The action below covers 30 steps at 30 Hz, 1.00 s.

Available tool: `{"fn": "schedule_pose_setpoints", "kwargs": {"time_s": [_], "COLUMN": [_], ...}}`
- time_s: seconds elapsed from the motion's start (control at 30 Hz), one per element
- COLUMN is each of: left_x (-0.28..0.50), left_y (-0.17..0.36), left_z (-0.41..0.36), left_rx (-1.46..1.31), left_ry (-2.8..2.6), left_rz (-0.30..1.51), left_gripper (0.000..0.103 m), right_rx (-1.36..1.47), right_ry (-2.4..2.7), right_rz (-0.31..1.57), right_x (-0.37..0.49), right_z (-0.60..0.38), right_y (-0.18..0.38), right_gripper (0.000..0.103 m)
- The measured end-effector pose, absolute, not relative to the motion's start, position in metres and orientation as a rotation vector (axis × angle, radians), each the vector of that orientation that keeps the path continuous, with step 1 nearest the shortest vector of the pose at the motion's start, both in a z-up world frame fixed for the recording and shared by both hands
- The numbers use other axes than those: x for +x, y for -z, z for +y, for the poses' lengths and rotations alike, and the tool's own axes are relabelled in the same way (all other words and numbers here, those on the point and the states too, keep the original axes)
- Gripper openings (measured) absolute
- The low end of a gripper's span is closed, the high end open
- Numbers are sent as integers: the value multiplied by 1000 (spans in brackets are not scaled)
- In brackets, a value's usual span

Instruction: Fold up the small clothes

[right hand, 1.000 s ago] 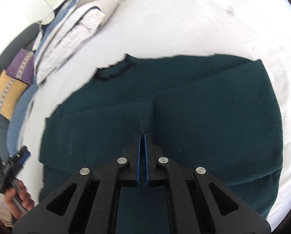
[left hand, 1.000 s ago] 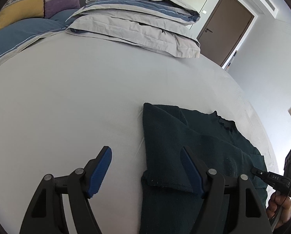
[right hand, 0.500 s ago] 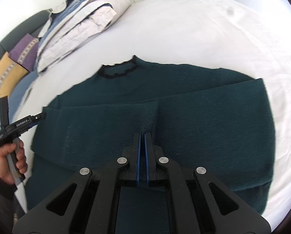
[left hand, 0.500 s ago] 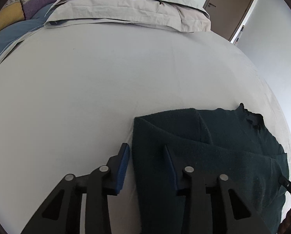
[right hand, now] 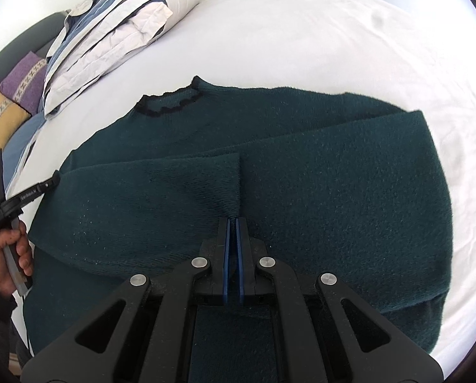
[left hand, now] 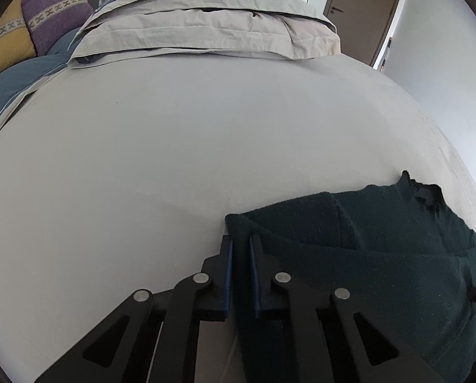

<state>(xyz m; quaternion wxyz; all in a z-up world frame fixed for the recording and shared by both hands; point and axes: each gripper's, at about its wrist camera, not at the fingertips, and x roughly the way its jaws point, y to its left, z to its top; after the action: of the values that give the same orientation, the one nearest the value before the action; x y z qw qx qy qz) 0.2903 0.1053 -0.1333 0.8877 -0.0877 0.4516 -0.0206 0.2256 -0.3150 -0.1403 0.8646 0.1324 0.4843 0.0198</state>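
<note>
A dark green sweater (right hand: 333,175) with a black-trimmed neck lies flat on the white bed sheet (left hand: 174,159), its sleeves folded across the body. My left gripper (left hand: 240,239) is at the sweater's (left hand: 381,255) left edge, and its jaws are closing with the folded edge pinched between the blue pads. In the right wrist view a hand (right hand: 8,255) holds that left gripper at the far left. My right gripper (right hand: 233,220) is shut on a pinch of fabric where the two sleeve ends meet at the middle of the sweater.
A stack of folded grey and blue bedding (left hand: 206,25) lies at the head of the bed. Purple (left hand: 52,16) and yellow (left hand: 4,48) cushions sit to its left. A brown door (left hand: 365,9) stands beyond. Bare sheet stretches left of and beyond the sweater.
My left gripper moved in over the sweater's left edge and its wide-open jaws narrowed around the fabric. The right gripper stayed shut in the same spot.
</note>
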Motion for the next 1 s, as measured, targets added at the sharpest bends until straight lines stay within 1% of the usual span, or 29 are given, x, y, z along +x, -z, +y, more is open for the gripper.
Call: {"fn": "schedule_pose_setpoints", "kwargs": {"time_s": [0.03,0.07,0.13,0.17,0.2,0.23,0.27,0.3,0.33,0.4,0.43,0.47,0.5,0.63,0.73,0.87,0.93,1.0], "left_x": [285,276,253,243,232,221,214,208,205,206,207,207,207,210,209,205,206,205], "left_y": [129,124,114,110,107,106,106,107,110,124,133,138,140,140,141,142,142,137], "left_z": [106,105,99,96,93,88,84,80,76,71,75,78,81,84,85,82,82,89], "left_rx": [-178,-162,-124,-109,-94,-68,-41,-9,26,83,73,61,53,48,47,59,60,16], "left_ry": [34,33,63,79,89,90,92,88,78,63,65,64,66,75,80,75,72,83], "left_rz": [930,916,886,881,874,867,865,863,863,897,917,913,910,917,914,904,904,900], "left_gripper": [14,14,14,17,19,24,27,28,29,29,30,33,33,34,34,34,34,37], "right_rx": [293,310,327,339,353,359,361,364,366,337,308,272,252,261,250,208,244,308], "right_ry": [-54,-59,-53,-50,-51,-51,-47,-47,-50,-63,-62,-54,-43,-13,4,-14,-23,-36], "right_rz": [1010,995,970,964,960,956,953,951,953,986,1016,1050,1056,1027,1022,1031,1023,1020], "right_x": [223,220,216,215,214,214,214,214,215,217,219,220,221,218,218,214,214,212], "right_z": [-315,-317,-320,-322,-324,-325,-325,-324,-323,-316,-311,-307,-306,-311,-312,-313,-319,-327], "right_y": [137,132,124,121,119,118,117,117,118,124,129,136,140,136,134,146,150,150], "right_gripper": [6,7,11,13,21,30,36,46,47,46,42,24,14,3,3,2,2,3]}}
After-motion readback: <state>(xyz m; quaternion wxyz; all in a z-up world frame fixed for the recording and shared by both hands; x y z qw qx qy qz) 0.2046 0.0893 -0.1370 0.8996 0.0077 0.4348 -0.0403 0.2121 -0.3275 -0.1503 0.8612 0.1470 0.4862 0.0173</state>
